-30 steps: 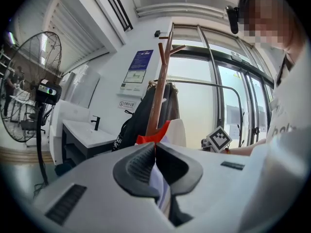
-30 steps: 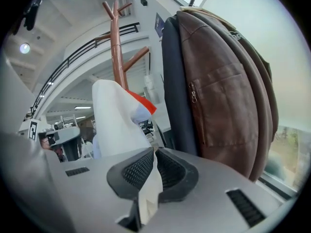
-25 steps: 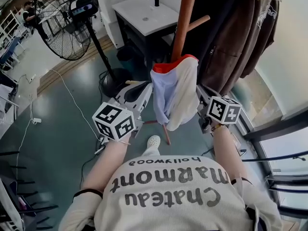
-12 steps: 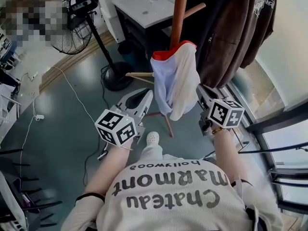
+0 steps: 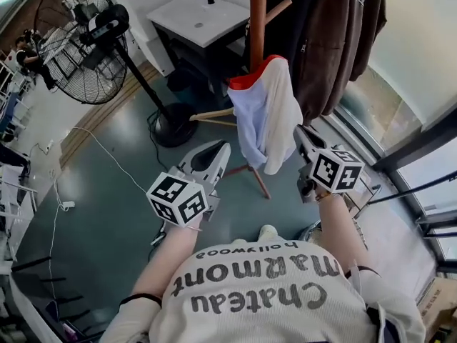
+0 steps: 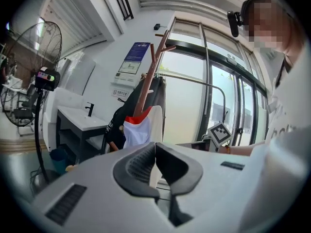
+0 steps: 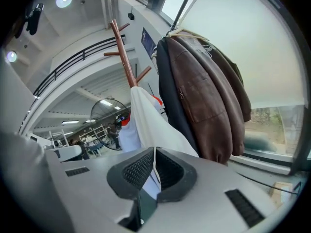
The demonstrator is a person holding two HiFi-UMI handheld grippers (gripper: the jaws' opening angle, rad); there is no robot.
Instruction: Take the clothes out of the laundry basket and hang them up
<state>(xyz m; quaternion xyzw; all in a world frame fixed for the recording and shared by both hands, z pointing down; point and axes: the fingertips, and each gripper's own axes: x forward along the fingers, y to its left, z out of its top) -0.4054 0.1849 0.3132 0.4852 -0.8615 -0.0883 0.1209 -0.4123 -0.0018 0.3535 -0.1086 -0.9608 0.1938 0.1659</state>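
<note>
Wooden and tall, the reddish-brown coat stand point(image 5: 257, 13) carries the white and pale-blue garment with a red collar point(image 5: 265, 116). It is draped over a peg and hangs free beside a brown jacket point(image 5: 335, 41) and a dark garment point(image 5: 293, 56) on the same stand.

Compared with a second ago, both tools have eased back from it. In the head view the left tool point(image 5: 223, 148) was then tucked close against the cloth's left edge. It now sits lower, near that edge but apart from it. The right tool point(image 5: 301, 133) has drawn out to the right and sits just beside the cloth's right edge; I cannot confirm any contact.

Both tools have their jaws pressed together with nothing between them. Each gripper view shows the garment beyond the closed tips, not in them.

The garment has kept its place and drape on the peg as they withdrew, so I judge this piece hung and let go. The laundry basket is in no view. The likely next step is to turn back to it for another item, if any remain.
</note>
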